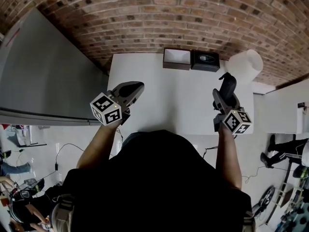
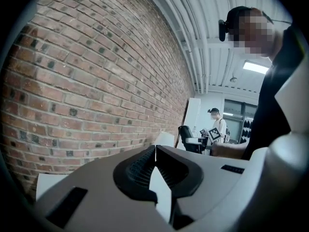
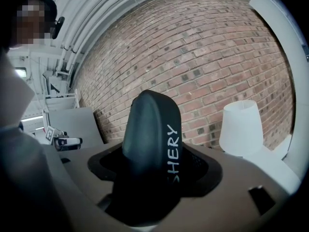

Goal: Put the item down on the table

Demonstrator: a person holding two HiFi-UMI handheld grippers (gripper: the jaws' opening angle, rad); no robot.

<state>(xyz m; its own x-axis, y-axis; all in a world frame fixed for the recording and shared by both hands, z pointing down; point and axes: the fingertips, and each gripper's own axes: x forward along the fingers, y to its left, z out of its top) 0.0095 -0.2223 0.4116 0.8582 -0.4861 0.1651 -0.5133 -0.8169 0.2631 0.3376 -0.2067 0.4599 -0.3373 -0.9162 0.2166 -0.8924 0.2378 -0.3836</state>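
Observation:
My right gripper (image 1: 223,96) is shut on a black rounded item (image 1: 228,82) and holds it upright above the right side of the white table (image 1: 178,100). In the right gripper view the item (image 3: 152,144) fills the gap between the jaws, and white letters run down its side. My left gripper (image 1: 137,87) hangs over the table's left part. Its jaws meet at the tips (image 2: 155,151) with nothing between them.
At the table's far edge stand an open brown box (image 1: 176,58) and a black box (image 1: 205,60). A white lampshade (image 1: 245,65) is at the far right corner, close to the held item. A brick wall runs behind, and a grey panel (image 1: 43,76) lies left.

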